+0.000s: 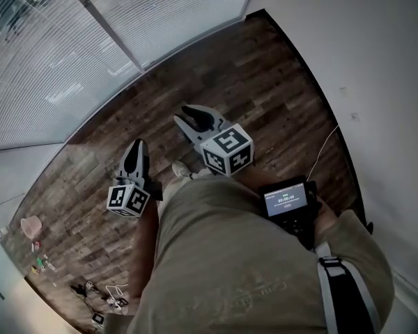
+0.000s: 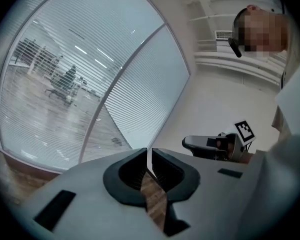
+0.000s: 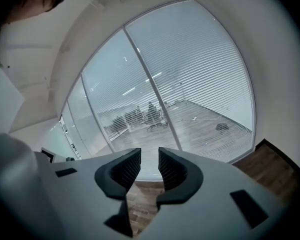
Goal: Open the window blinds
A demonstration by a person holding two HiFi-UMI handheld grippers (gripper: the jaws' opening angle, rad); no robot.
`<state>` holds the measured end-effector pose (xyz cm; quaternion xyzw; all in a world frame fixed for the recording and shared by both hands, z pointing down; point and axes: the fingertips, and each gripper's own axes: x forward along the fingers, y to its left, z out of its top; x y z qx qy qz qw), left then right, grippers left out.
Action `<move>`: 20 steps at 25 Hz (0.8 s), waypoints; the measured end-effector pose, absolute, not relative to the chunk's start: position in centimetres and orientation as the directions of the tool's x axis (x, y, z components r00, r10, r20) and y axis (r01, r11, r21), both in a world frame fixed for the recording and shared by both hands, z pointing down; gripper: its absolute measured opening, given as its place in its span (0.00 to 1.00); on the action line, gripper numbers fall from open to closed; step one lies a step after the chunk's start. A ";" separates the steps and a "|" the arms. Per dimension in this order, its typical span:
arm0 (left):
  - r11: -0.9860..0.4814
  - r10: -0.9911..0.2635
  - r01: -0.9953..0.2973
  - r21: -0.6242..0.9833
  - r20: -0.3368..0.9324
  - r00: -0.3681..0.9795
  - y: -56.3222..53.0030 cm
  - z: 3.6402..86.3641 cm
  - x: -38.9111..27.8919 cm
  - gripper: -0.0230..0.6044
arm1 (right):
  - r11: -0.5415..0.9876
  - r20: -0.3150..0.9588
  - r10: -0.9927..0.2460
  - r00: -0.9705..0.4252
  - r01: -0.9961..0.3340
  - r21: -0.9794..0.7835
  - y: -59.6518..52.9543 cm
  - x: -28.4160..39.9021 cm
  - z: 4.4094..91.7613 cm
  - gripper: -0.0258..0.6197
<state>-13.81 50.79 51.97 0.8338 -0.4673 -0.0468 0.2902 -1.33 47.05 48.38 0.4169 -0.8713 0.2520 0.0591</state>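
Note:
White slatted blinds hang lowered over tall windows at the upper left, past a dark wooden floor. Through their slats I see an outdoor terrace. My left gripper is held low in front of me, its jaws shut with nothing between them. My right gripper is a little farther forward, and its jaws stand slightly apart and empty. Both point toward the blinds without touching them. The right gripper also shows in the left gripper view.
A grey window post divides two blind panels. A white wall runs along the right, with a thin white cable at its foot. A pink object and tangled cables lie at the lower left. A small screen device hangs at my waist.

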 end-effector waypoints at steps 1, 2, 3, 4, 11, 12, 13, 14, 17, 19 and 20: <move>-0.390 -0.806 -0.741 0.547 0.186 0.562 50.8 51.6 -13.5 0.08 | 0.522 0.311 -0.698 -0.645 -0.755 -0.396 46.9 -1.1 48.0 0.19; -0.385 -0.805 -0.730 0.565 0.181 0.565 50.8 51.5 -12.3 0.08 | 0.525 0.309 -0.695 -0.650 -0.751 -0.400 46.9 -0.1 47.9 0.19; -0.382 -0.803 -0.721 0.578 0.179 0.569 50.8 51.6 -10.1 0.09 | 0.531 0.308 -0.691 -0.654 -0.748 -0.397 47.0 1.9 48.1 0.19; -0.380 -0.801 -0.717 0.584 0.181 0.571 50.8 51.8 -7.7 0.11 | 0.540 0.310 -0.690 -0.655 -0.750 -0.382 47.0 4.2 48.3 0.19; -0.350 -0.827 -0.741 0.574 0.183 0.532 51.0 51.3 -3.2 0.11 | 0.605 0.313 -0.692 -0.650 -0.759 -0.240 47.2 9.5 48.0 0.19; -0.340 -0.830 -0.742 0.578 0.187 0.526 51.2 51.6 -2.6 0.11 | 0.608 0.309 -0.690 -0.655 -0.756 -0.242 47.4 10.0 47.9 0.19; -0.333 -0.831 -0.743 0.581 0.191 0.522 51.5 51.8 -2.1 0.11 | 0.611 0.308 -0.688 -0.657 -0.754 -0.243 47.6 10.6 47.9 0.19; -0.328 -0.832 -0.744 0.582 0.195 0.519 51.7 52.0 -1.5 0.11 | 0.613 0.311 -0.686 -0.658 -0.753 -0.240 47.7 11.2 48.1 0.19; -0.311 -0.836 -0.751 0.582 0.208 0.507 52.8 52.6 -0.1 0.11 | 0.613 0.326 -0.683 -0.654 -0.755 -0.233 48.4 13.0 48.7 0.19; -0.295 -0.836 -0.752 0.589 0.222 0.501 54.0 53.3 0.8 0.11 | 0.615 0.324 -0.677 -0.661 -0.750 -0.244 49.3 14.0 49.0 0.19; -0.285 -0.835 -0.752 0.594 0.232 0.499 54.6 53.8 1.4 0.11 | 0.623 0.321 -0.669 -0.671 -0.741 -0.250 49.9 14.4 49.2 0.19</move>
